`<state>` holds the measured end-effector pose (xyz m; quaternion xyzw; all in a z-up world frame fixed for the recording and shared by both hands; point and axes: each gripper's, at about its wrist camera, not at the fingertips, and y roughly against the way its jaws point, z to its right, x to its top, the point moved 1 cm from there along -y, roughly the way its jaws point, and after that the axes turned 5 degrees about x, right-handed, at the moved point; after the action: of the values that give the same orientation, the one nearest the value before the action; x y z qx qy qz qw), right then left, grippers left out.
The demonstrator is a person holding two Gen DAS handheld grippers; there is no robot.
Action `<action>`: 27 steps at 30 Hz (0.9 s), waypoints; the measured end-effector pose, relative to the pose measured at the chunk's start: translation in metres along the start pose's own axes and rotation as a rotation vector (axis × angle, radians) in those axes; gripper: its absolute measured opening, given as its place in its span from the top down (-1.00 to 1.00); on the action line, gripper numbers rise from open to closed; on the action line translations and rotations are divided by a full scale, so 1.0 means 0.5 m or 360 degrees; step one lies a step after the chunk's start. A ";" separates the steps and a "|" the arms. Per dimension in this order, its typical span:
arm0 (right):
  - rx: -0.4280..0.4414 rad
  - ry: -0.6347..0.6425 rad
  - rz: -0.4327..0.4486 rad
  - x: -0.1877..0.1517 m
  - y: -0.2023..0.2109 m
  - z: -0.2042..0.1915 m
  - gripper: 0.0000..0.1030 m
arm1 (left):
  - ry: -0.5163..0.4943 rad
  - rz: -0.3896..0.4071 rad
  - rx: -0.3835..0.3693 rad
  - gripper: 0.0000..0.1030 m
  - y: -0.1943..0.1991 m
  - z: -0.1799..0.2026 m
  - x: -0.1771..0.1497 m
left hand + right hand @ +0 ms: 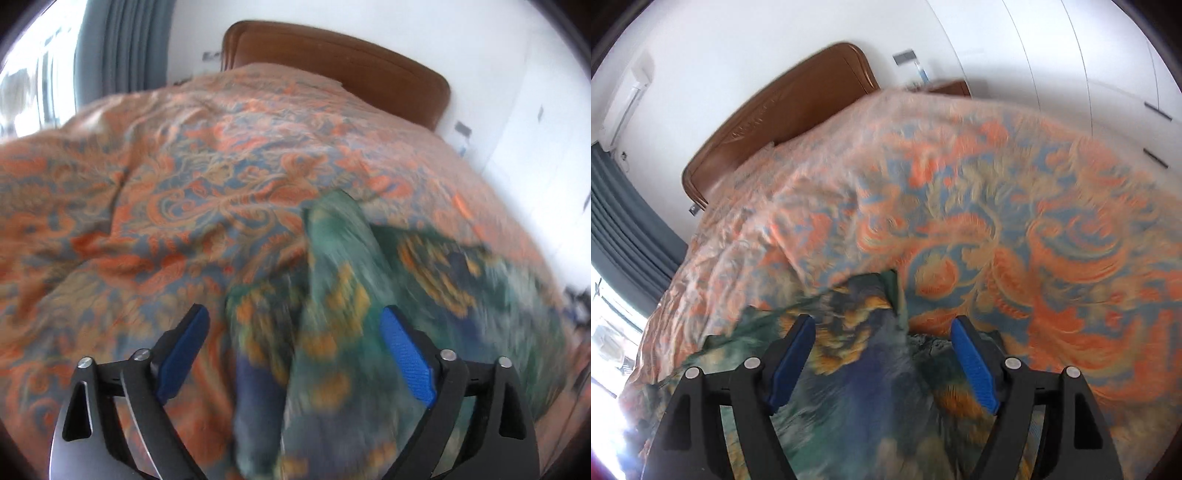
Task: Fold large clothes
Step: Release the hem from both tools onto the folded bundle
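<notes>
A green garment (343, 295) with orange and blue flowers lies rumpled on the bed, blurred by motion. In the left wrist view a raised fold of it runs between my fingers. My left gripper (295, 314) is open, its blue pads wide apart on either side of the fold. The same garment (864, 354) fills the lower middle of the right wrist view. My right gripper (882, 325) is open above its edge, holding nothing.
The bed is covered by an orange and blue patterned bedspread (166, 184). A brown wooden headboard (332, 62) stands at the far end. Grey curtains (125, 44) and a bright window are at the left. White wardrobe doors (1071, 55) stand on the right.
</notes>
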<state>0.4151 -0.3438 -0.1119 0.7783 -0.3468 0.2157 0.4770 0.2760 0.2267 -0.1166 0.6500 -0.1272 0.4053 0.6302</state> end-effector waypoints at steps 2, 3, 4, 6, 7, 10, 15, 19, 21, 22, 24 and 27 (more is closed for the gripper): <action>0.0015 0.0068 0.0027 -0.009 0.045 -0.023 -0.51 | -0.0040 0.0009 0.0032 -0.91 0.031 0.017 -0.039; 0.0014 0.0126 0.0041 -0.022 0.071 -0.038 -0.51 | -0.0058 0.0001 0.0041 -0.91 0.048 0.029 -0.066; 0.0018 0.0171 0.0050 -0.032 0.090 -0.047 -0.51 | -0.0069 -0.0006 0.0042 -0.92 0.058 0.036 -0.086; 0.0037 0.0263 0.0063 -0.071 0.137 -0.061 -0.51 | -0.0089 -0.0016 0.0037 -0.92 0.080 0.053 -0.139; 0.0033 0.0299 0.0071 -0.095 0.159 -0.064 -0.51 | -0.0099 -0.0017 0.0042 -0.92 0.086 0.060 -0.160; -0.0022 0.0392 0.0085 -0.178 0.209 -0.078 -0.51 | -0.0135 -0.0028 0.0041 -0.93 0.096 0.082 -0.222; -0.0106 0.0536 0.0155 -0.325 0.295 -0.119 -0.51 | -0.0237 -0.0118 0.0063 -0.93 0.063 0.106 -0.271; -0.0086 0.0540 0.0178 -0.422 0.338 -0.155 -0.51 | -0.0209 -0.0163 0.0063 -0.99 0.043 0.100 -0.282; -0.0072 0.0494 0.0157 -0.467 0.345 -0.163 -0.51 | -0.0179 -0.0211 0.0043 -0.99 0.036 0.094 -0.285; -0.0074 0.0489 0.0145 -0.484 0.345 -0.165 -0.52 | -0.0158 -0.0220 0.0032 -0.99 0.035 0.091 -0.286; -0.0107 0.0543 0.0079 -0.522 0.334 -0.174 -0.54 | -0.0125 -0.0230 0.0009 -0.99 0.036 0.084 -0.290; -0.0173 0.0639 0.0065 -0.548 0.333 -0.193 -0.55 | -0.0129 -0.0230 -0.0019 -0.99 0.039 0.082 -0.292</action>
<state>0.1078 -0.2170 -0.1525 0.6855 -0.2717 0.3572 0.5733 0.1843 0.1351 -0.1980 0.6697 -0.1078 0.3313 0.6559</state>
